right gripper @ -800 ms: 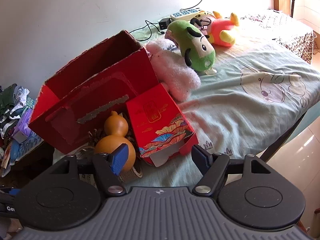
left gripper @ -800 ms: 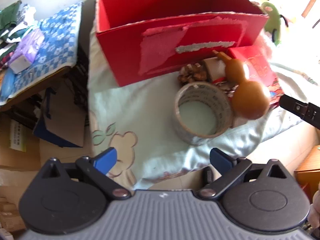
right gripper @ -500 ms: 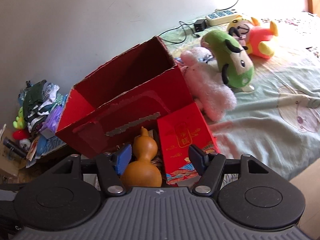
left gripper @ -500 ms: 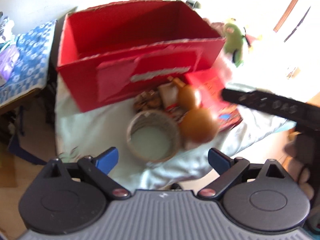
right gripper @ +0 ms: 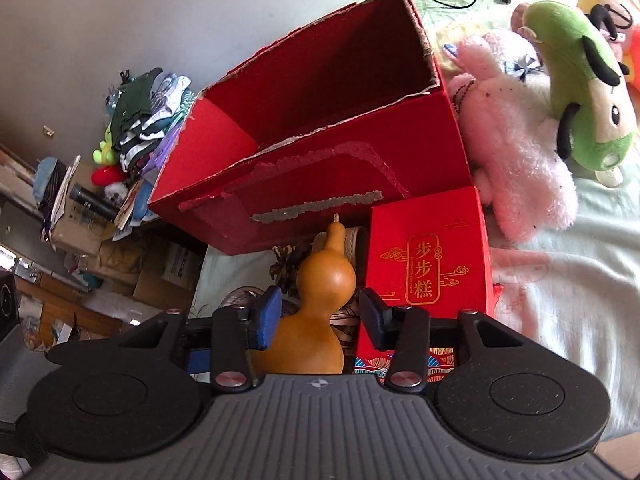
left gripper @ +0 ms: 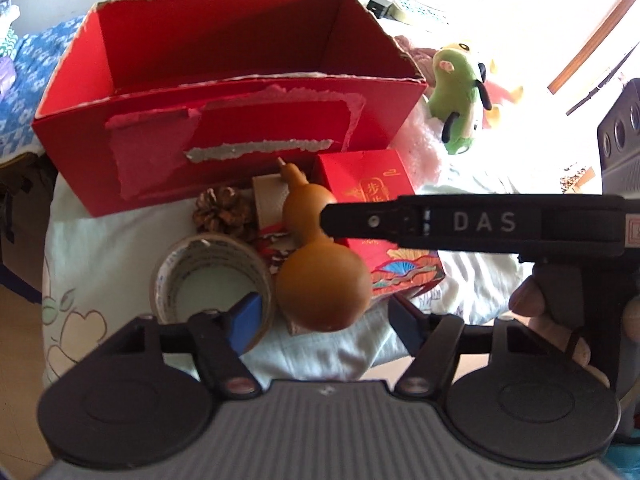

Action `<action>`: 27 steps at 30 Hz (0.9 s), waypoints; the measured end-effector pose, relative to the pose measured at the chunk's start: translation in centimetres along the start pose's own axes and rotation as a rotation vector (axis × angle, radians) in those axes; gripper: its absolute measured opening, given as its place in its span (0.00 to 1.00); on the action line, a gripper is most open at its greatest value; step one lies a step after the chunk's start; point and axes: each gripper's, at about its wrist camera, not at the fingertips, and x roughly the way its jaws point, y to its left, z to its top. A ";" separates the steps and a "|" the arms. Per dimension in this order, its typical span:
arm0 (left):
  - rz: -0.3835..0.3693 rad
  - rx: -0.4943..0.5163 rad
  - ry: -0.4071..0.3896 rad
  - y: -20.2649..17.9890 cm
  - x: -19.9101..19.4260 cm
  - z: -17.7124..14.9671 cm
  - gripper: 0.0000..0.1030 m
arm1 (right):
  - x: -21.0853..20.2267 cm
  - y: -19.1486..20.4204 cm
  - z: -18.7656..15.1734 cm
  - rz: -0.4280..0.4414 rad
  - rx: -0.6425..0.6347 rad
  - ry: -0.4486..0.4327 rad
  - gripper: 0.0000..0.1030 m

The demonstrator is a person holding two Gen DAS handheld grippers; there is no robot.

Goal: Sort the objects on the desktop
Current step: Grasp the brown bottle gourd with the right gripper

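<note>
A tan gourd (left gripper: 320, 288) lies on the pale bedsheet (left gripper: 100, 240) in front of a big open red box (left gripper: 240, 120). My left gripper (left gripper: 324, 320) is open and straddles the gourd's fat bulb; its left fingertip sits inside a tape roll (left gripper: 172, 276). My right gripper (right gripper: 319, 314) is open around the gourd (right gripper: 324, 276), pads close to its sides with a small gap on the right. In the left wrist view one of its fingers (left gripper: 440, 222) reaches the gourd's waist. A small red gift box (right gripper: 432, 248) lies just right of the gourd.
A pine cone (left gripper: 220, 208) and a small beige box (left gripper: 270, 196) lie behind the tape roll. Pink (right gripper: 520, 140) and green (right gripper: 580, 80) plush toys lie right of the red box (right gripper: 320, 160). A hand (left gripper: 528, 300) holds the right gripper. Cluttered shelves stand at far left.
The left gripper shifted from over the tape roll to the gourd and its fingers narrowed. The right gripper came forward and down over the gourd, its jaws drawing closer together.
</note>
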 end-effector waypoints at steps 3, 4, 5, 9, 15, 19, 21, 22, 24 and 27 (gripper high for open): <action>0.003 -0.039 0.019 0.0 0.7 0.3 0.53 | 0.8 -0.2 0.6 0.024 -0.015 0.059 0.45; 0.004 -0.049 0.021 0.0 0.8 0.5 0.53 | 1.0 -0.2 0.7 0.031 -0.017 0.078 0.43; 0.009 -0.047 0.016 0.0 0.8 0.6 0.53 | 1.2 -0.2 0.8 0.032 -0.019 0.090 0.43; 0.017 -0.036 0.031 -0.2 1.3 1.2 0.53 | 1.5 -0.8 1.0 0.025 0.022 0.109 0.43; 0.026 0.014 0.056 -0.9 2.1 2.4 0.54 | 1.4 -2.1 1.4 0.042 0.122 0.124 0.39; 0.043 0.032 0.067 -1.0 2.7 3.2 0.58 | 1.9 -1.9 1.4 0.056 0.138 0.141 0.34; 0.039 0.039 0.072 -1.1 3.0 3.2 0.59 | 1.6 -2.1 1.4 0.049 0.133 0.129 0.27; 0.037 0.042 0.068 -1.2 3.0 3.3 0.59 | 1.4 -2.4 1.4 0.054 0.140 0.126 0.27; 0.033 0.056 0.064 -1.4 3.0 3.2 0.58 | 1.3 -3.0 1.5 0.066 0.161 0.125 0.26; 0.028 0.066 0.051 -1.6 2.4 3.3 0.57 | 1.0 -3.1 1.5 0.092 0.169 0.116 0.26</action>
